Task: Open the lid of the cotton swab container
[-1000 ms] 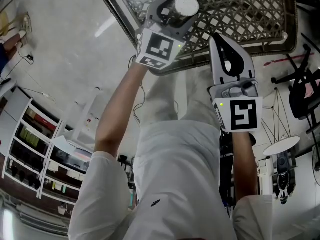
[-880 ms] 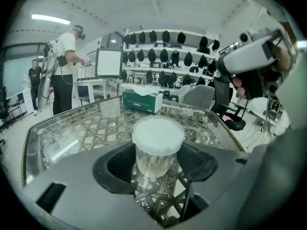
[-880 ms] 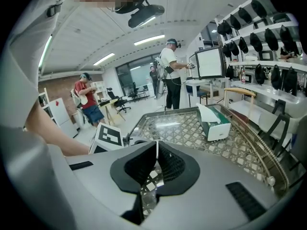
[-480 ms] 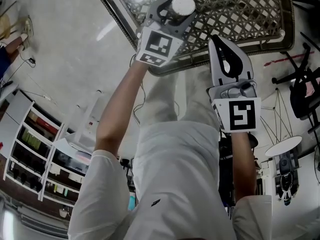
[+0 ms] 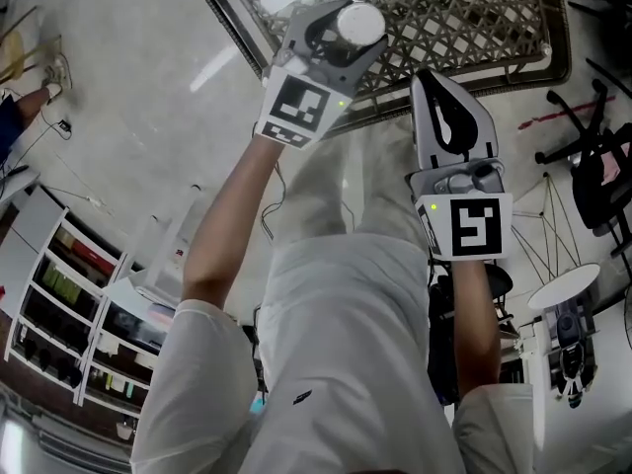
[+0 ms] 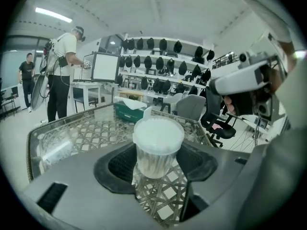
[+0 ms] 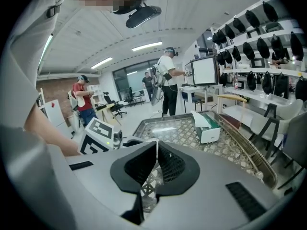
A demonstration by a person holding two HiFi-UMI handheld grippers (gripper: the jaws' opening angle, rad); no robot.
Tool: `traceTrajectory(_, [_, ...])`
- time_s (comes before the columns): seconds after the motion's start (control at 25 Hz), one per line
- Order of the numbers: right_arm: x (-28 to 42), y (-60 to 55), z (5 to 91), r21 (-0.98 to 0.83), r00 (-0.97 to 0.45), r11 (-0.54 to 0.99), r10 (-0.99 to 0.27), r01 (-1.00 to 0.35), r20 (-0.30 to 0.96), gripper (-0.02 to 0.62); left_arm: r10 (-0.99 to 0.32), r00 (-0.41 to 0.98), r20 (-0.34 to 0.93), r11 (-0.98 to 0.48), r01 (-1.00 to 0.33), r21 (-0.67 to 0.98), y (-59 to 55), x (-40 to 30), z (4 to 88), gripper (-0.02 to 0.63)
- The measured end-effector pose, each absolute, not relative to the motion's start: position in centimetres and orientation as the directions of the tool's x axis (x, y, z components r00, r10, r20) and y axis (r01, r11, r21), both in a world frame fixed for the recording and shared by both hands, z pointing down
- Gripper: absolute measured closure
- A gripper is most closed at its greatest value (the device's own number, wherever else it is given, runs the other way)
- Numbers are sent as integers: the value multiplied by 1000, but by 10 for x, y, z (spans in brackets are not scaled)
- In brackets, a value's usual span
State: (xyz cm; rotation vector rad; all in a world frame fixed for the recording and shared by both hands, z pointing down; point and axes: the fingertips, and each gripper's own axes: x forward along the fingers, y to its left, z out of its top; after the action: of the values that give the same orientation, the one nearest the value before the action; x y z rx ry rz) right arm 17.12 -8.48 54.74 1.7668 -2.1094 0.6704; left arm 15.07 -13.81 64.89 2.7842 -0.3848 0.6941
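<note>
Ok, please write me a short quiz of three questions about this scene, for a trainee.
1. True or false: the lid is already off the cotton swab container.
2. Which gripper holds the container? A) left B) right C) neither
3. Fill in: the jaws of the right gripper are ____ with nothing between them.

Key: 1 false, the lid is still on. 2 A, the left gripper. 3 shut.

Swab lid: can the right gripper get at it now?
Probably yes. The lid stands clear above the left gripper holding the container; nothing blocks the right gripper, though its jaws are shut.
</note>
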Motion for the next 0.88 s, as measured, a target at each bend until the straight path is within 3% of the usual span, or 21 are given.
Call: traceTrajectory(0.88, [152,-52,436,-133,-74,22,-915,-991,397,594,-238,848,473,-931,-338,138,-104,92,506,354])
